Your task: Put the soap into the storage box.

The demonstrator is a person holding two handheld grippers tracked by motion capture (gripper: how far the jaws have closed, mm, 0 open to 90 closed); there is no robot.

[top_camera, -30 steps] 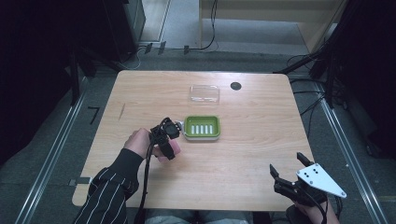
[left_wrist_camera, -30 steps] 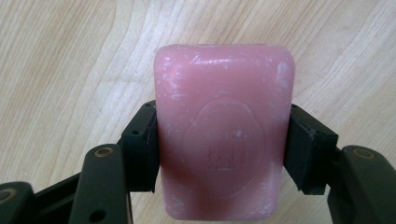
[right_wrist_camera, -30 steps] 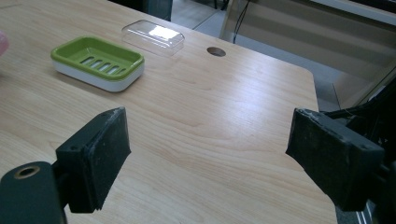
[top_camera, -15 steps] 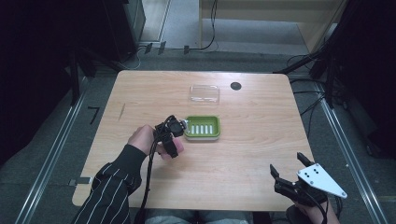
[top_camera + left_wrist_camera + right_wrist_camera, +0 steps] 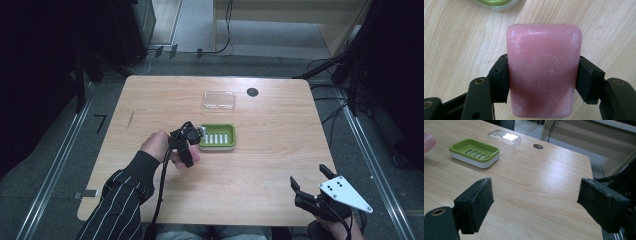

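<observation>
**Gripping a pink soap bar beside an empty green dish**

Gripping is seen at the left gripper (image 5: 543, 80), whose two black jaws are pressed against the long sides of a pink bar of soap (image 5: 544, 75). In the left gripper view the bar is seen flat-on, with its long axis running along the jaws and away from the camera, and its far end pointed toward a green soap dish (image 5: 496, 3) of which only an edge is seen at the top. An oval stamp is pressed into the visible face. The bar is held above the wooden table (image 5: 260, 165), not resting on it.

In the high view the left gripper (image 5: 192, 134) is held by the left hand (image 5: 159, 147) just beside the left end of the green soap dish (image 5: 218, 137). The dish is slotted along its floor and nothing is seen lying in it. A clear plastic lid (image 5: 219, 100) is set apart from the dish, farther from the person, near a dark round hole (image 5: 252, 92) in the tabletop.

The right gripper (image 5: 313, 184) is held at the near right edge of the table, well apart from the dish. In the right gripper view its jaws are spread wide with nothing between them (image 5: 535, 203).
</observation>
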